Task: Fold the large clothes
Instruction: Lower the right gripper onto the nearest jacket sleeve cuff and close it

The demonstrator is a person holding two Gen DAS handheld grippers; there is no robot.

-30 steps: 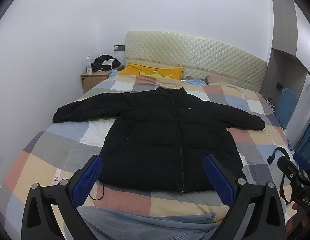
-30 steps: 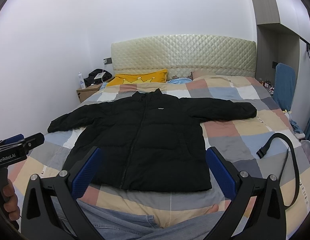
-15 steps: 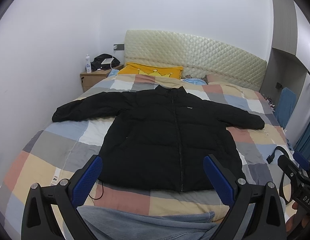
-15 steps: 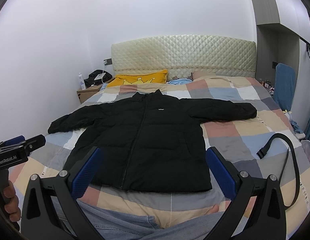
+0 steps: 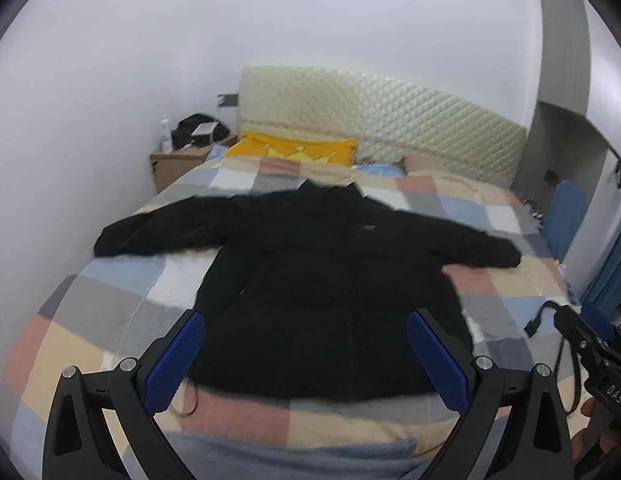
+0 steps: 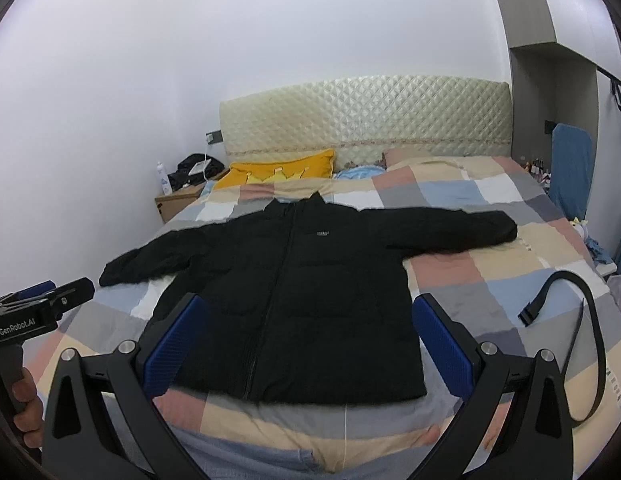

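Left gripper (image 5: pixel 306 354): jaws spread wide, nothing held, hovering above foot of bed (image 6: pixel 510 256).

Black puffer jacket (image 6: pixel 310 296): flat on checked quilt, front up, zipped, both sleeves stretched outward, collar toward headboard (image 6: pixel 366 120). No fold made yet.

Right gripper (image 6: pixel 306 338): likewise wide open, empty, above hem.

Black strap (image 6: pixel 582 320): on quilt right of jacket, apart.

Step, by my reading: approach before first fold. Next move likely needs descent to sleeve cuff or hem corner, pinch, carry across chest.

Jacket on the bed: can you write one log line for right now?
jacket: flat on bed, sleeves out, unfolded | left gripper: open, empty | right gripper: open, empty | belt: beside jacket
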